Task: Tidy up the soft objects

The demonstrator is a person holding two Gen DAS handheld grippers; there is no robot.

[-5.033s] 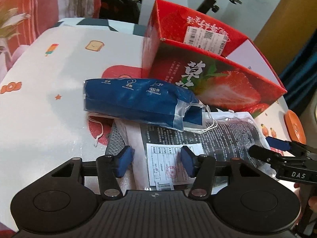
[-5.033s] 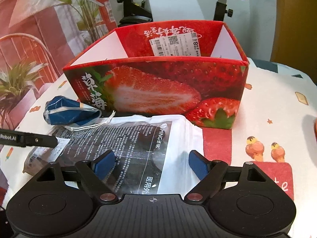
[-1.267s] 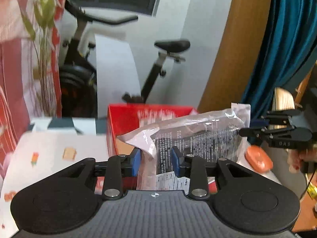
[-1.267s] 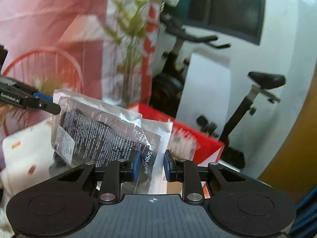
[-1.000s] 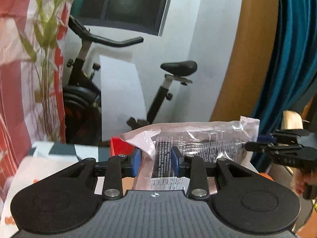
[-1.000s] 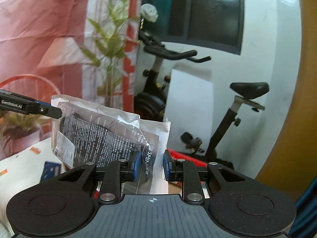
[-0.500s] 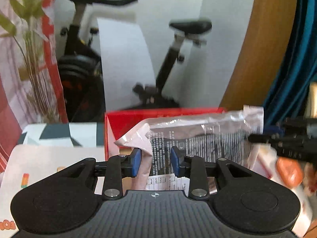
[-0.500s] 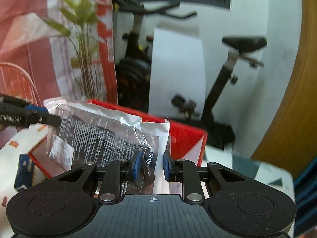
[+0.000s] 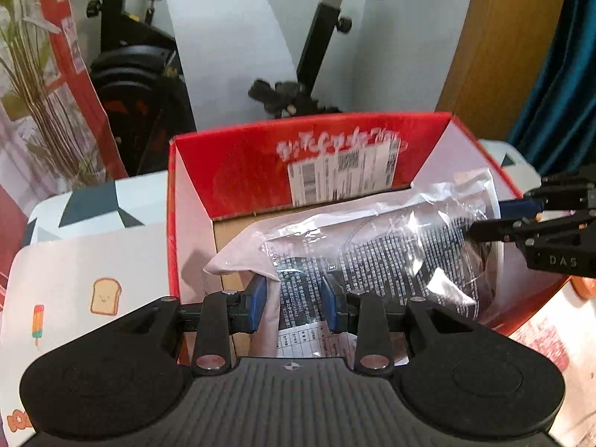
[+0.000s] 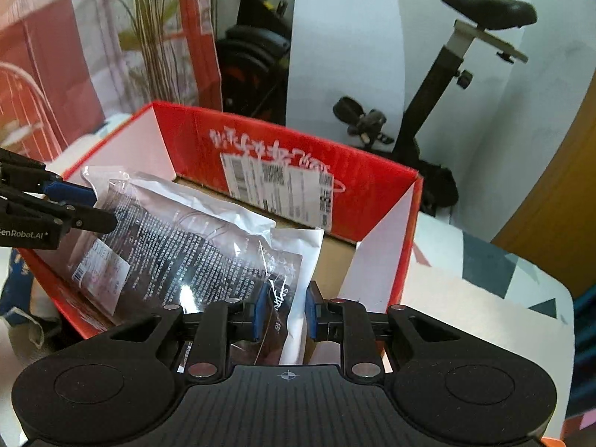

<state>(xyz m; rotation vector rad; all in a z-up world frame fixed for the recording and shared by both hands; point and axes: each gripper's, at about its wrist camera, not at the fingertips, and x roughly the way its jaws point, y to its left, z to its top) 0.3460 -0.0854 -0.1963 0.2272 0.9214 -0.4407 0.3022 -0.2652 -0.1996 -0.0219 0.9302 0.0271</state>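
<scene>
Jaws of both the left gripper (image 9: 292, 307) and right gripper (image 10: 285, 311) are clamped on opposite ends of the plastic-wrapped soft pack (image 9: 372, 249), held over the open red box (image 9: 238, 156), not yet released; a blue pack (image 10: 15, 268) appears left outside.

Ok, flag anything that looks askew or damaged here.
Nothing damaged. The plastic packet, held by the left gripper and right gripper, hangs tilted and crumpled over the open red box, not yet lying flat inside.
</scene>
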